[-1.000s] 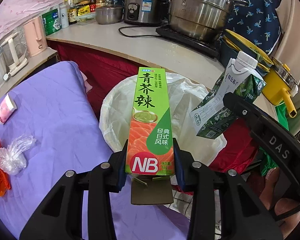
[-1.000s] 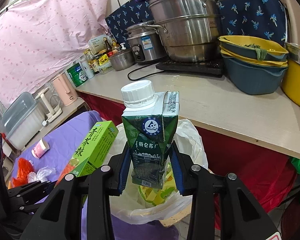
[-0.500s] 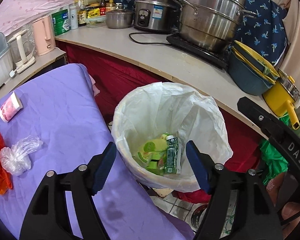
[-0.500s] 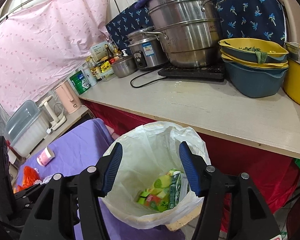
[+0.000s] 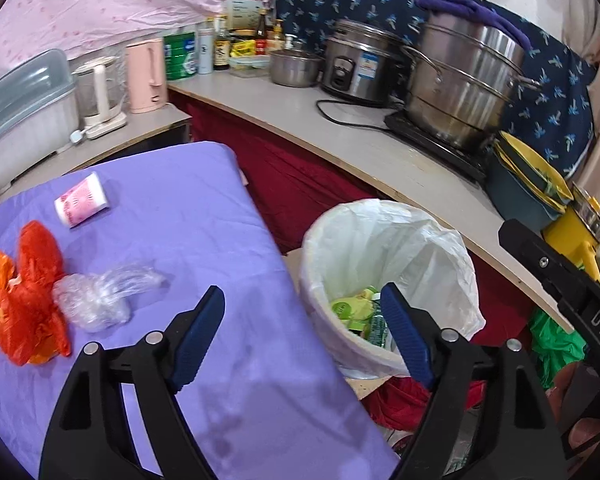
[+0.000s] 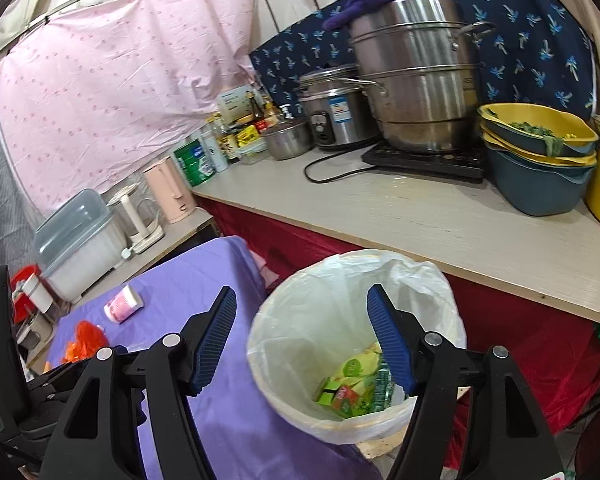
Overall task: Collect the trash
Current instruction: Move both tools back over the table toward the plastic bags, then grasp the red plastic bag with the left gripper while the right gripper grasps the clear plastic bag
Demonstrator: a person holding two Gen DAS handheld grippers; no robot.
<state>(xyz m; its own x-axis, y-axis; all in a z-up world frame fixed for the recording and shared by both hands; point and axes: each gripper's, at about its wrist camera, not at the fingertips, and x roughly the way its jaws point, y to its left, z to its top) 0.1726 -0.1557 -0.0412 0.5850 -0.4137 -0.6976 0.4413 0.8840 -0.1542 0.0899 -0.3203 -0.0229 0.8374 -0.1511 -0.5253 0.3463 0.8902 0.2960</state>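
A bin lined with a white bag stands beside the purple-covered table. Green cartons lie at its bottom. My left gripper hangs over the table's edge by the bin, jaws opening, nothing between them. My right gripper hovers over the bin's near rim, jaws also opening and empty. On the table lie a pink-and-white cup on its side, a crumpled orange bag and a clear plastic bag.
A counter runs behind the bin with a large steel steamer, a rice cooker, stacked yellow and blue basins, bottles and a pink kettle. A red cloth hangs under the counter.
Both grippers opened and let go: the green box and the milk carton dropped into the bin. Both hands then rose and swung left, bringing more of the table into view.
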